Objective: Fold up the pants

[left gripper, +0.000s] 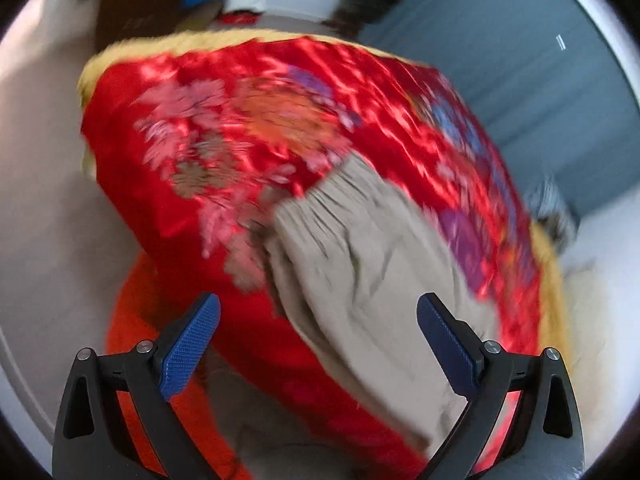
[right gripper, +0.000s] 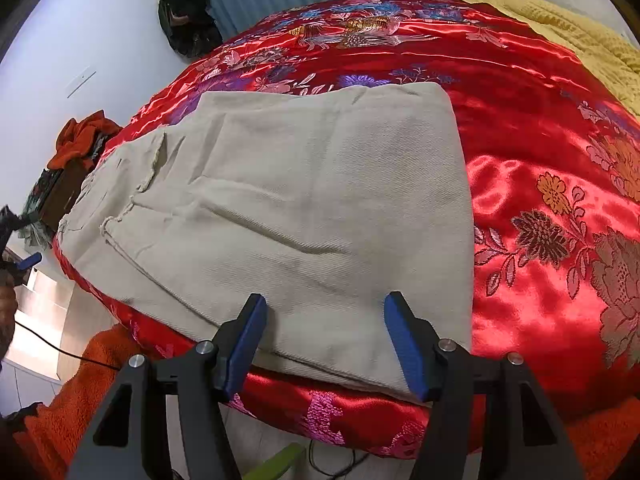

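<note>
The beige pants lie folded flat on a red satin bedspread, near the bed's front edge. My right gripper is open and empty, just above the pants' near edge. In the left wrist view, which is blurred, the pants show their gathered waistband toward the far end. My left gripper is open and empty, above the near part of the pants. The left gripper also shows at the far left edge of the right wrist view.
A yellow blanket lies at the bed's far right. An orange blanket hangs below the front edge. A box with orange cloth stands left of the bed. Dark clothes hang by a blue curtain. A black cable runs at left.
</note>
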### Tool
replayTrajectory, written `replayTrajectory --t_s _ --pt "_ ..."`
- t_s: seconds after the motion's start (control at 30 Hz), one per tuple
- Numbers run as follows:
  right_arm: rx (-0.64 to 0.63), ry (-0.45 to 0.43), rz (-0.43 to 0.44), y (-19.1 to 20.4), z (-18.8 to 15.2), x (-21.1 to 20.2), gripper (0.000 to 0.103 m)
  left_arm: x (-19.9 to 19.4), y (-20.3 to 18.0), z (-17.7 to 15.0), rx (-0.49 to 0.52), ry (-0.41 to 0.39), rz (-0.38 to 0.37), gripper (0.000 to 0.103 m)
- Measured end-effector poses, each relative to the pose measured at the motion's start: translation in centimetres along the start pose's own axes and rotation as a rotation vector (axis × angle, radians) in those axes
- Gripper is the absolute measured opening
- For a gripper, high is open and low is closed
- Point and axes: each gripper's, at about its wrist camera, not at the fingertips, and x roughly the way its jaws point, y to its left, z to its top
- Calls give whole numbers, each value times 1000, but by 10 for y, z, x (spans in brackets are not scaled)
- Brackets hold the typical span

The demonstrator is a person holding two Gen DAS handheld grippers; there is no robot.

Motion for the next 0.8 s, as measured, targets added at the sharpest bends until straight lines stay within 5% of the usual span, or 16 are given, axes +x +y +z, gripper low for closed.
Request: replayTrajectory --t_s 0.2,0.27,0.5,0.8 --pt "-2 0 -2 0 0 1 63 29 7 3 -16 44 -27 95" --pt "-2 -1 -1 0 0 1 63 42 16 4 -62 71 -38 83" --pt "-7 -5 4 0 0 1 63 47 23 7 -101 72 -134 66" --pt "-7 -5 0 1 0 1 64 57 18 6 -87 83 -164 61"
